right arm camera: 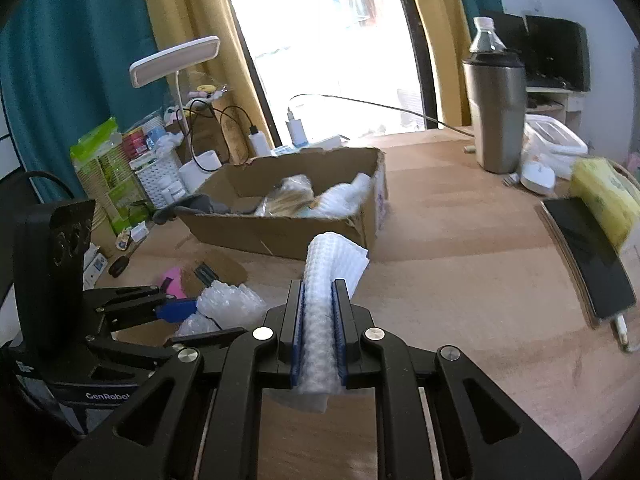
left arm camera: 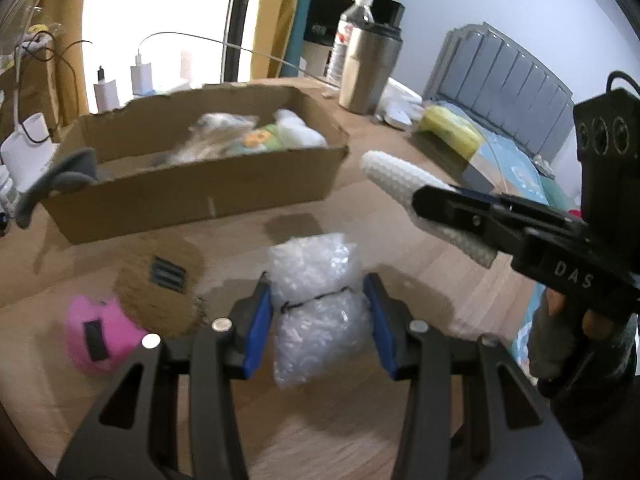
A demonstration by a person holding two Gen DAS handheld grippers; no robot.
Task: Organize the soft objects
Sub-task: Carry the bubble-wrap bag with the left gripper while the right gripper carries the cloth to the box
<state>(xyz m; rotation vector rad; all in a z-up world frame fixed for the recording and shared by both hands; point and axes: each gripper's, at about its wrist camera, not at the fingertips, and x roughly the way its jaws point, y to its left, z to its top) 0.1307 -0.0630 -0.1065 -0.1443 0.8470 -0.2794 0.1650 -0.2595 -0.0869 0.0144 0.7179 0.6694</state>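
My left gripper (left arm camera: 318,286) is shut on a clear bubble-wrap bundle (left arm camera: 316,312) tied with a black band, held just above the wooden table. My right gripper (right arm camera: 319,286) is shut on a rolled white foam sheet (right arm camera: 332,256), which sticks out past its fingertips. In the left wrist view that foam roll (left arm camera: 392,174) hangs at the right, near the open cardboard box (left arm camera: 192,196). The box (right arm camera: 280,236) holds several soft packing pieces. A pink soft piece (left arm camera: 96,336) and a brown round pad (left arm camera: 160,284) lie on the table left of the bundle.
A grey soft item (left arm camera: 68,178) drapes over the box's left corner. Behind the box stand a steel tumbler (left arm camera: 370,68), a water bottle and plugged chargers. A yellow tissue pack (right arm camera: 604,192) and a dark phone (right arm camera: 588,256) lie at the right; a desk lamp (right arm camera: 176,60) and clutter stand at the left.
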